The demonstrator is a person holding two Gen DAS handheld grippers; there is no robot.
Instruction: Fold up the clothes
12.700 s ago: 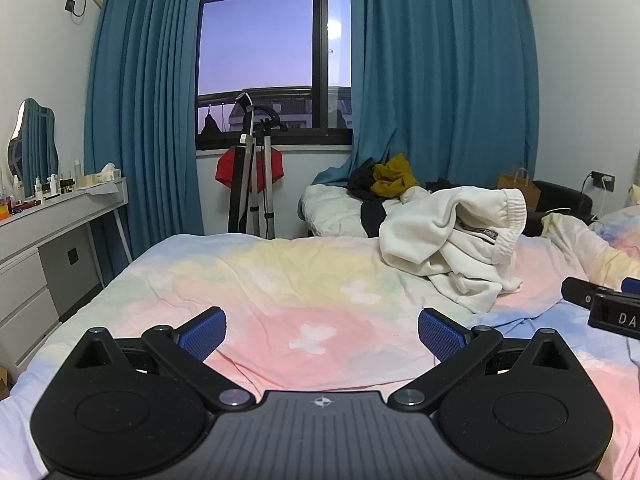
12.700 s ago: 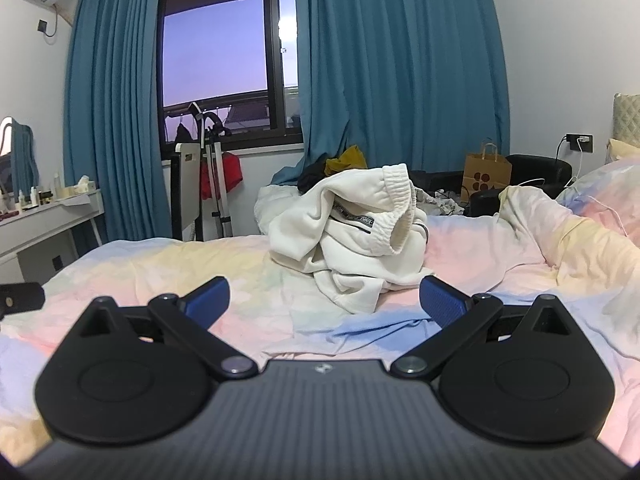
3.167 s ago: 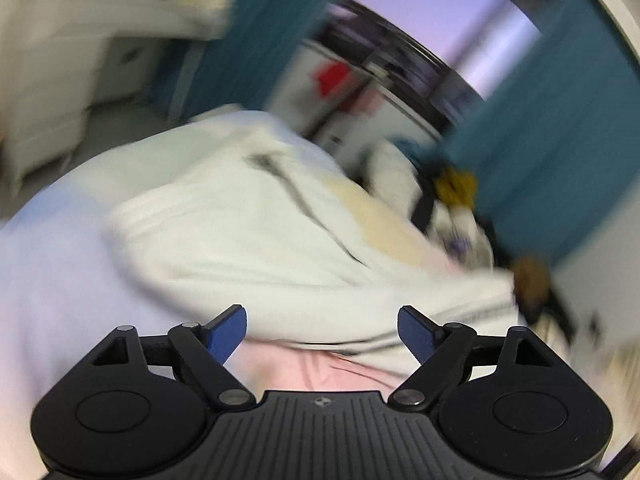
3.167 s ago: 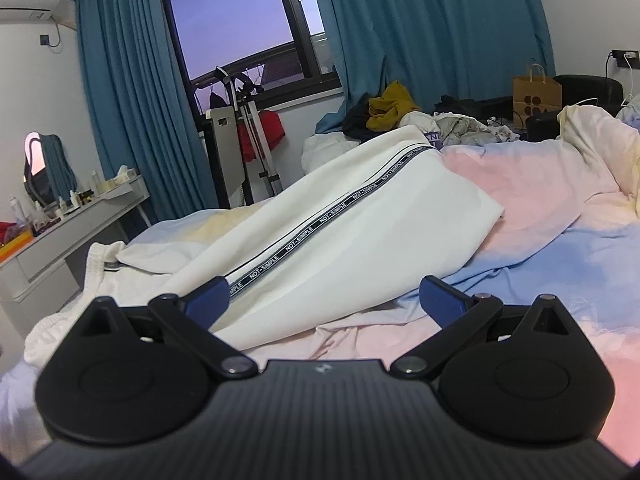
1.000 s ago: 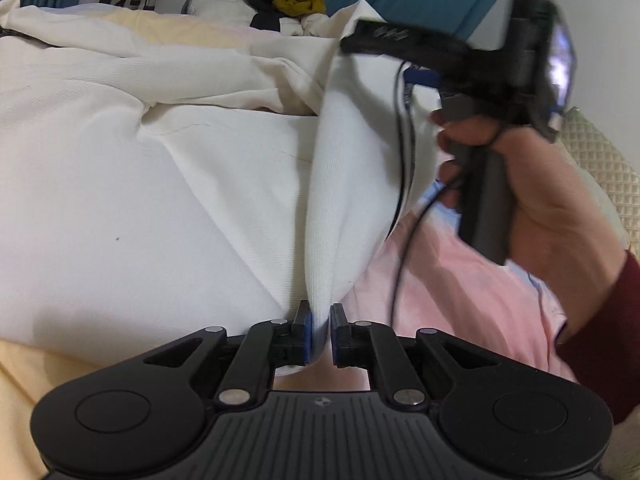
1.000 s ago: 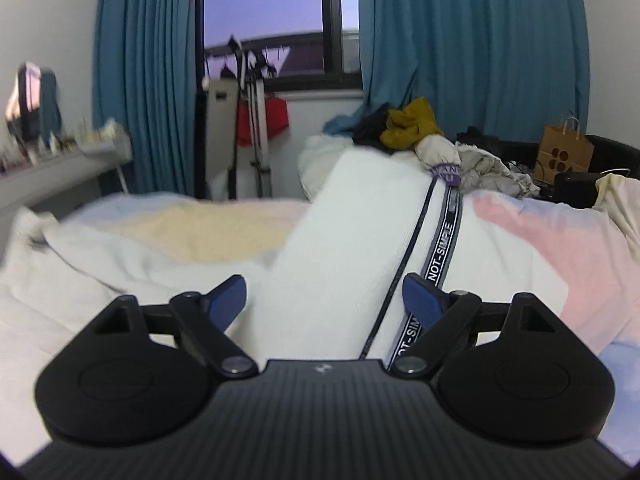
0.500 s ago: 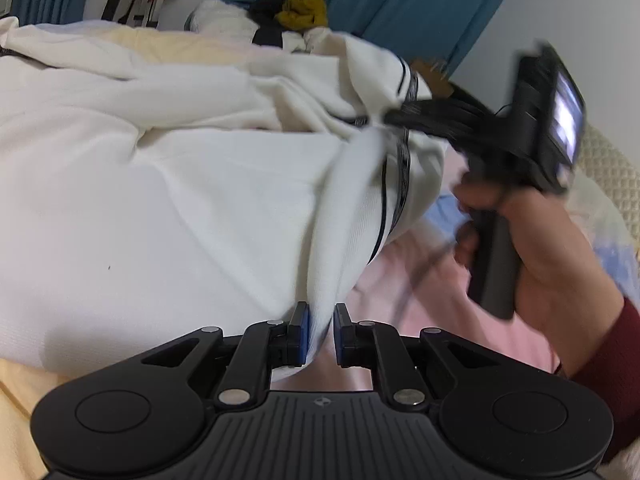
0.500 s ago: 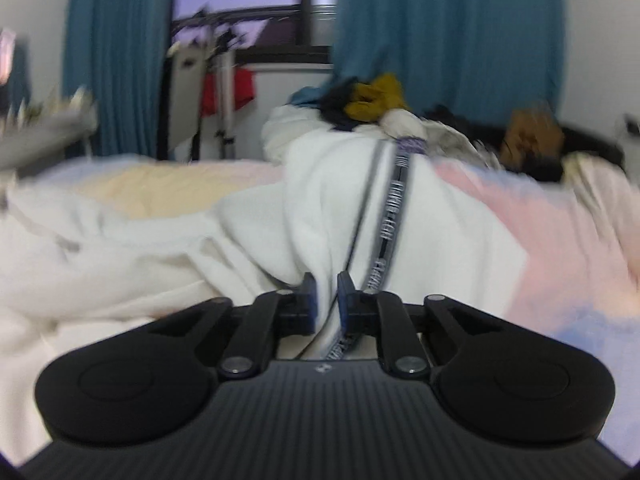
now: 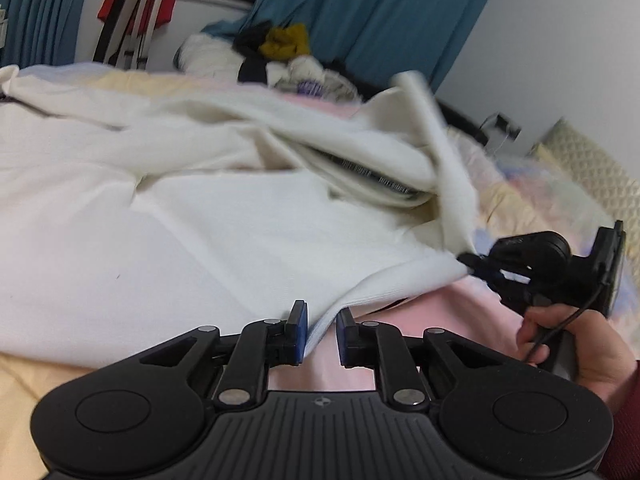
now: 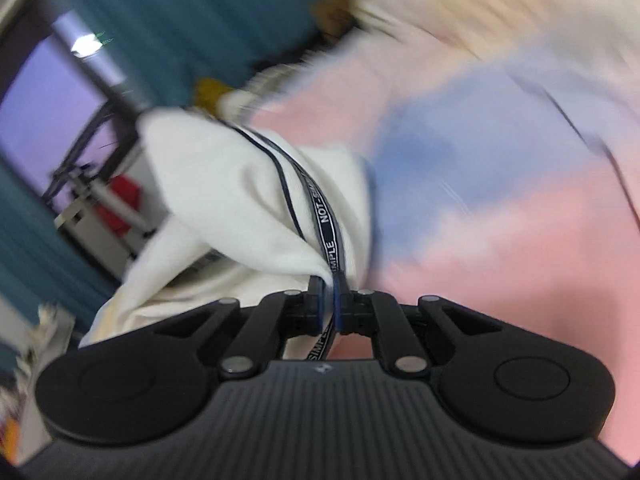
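Lying mostly spread on the pastel tie-dye bedsheet [image 9: 432, 320], cream cotton trousers with black lettered stripe [image 9: 200, 220], pinched by right gripper [image 10: 327, 296], loose between parting left gripper [image 9: 322, 330]; no fold finished yet.

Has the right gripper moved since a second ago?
Yes. In the left wrist view the right gripper, shut on the white trousers, was up by the blue curtain; now it sits low over the pink sheet.
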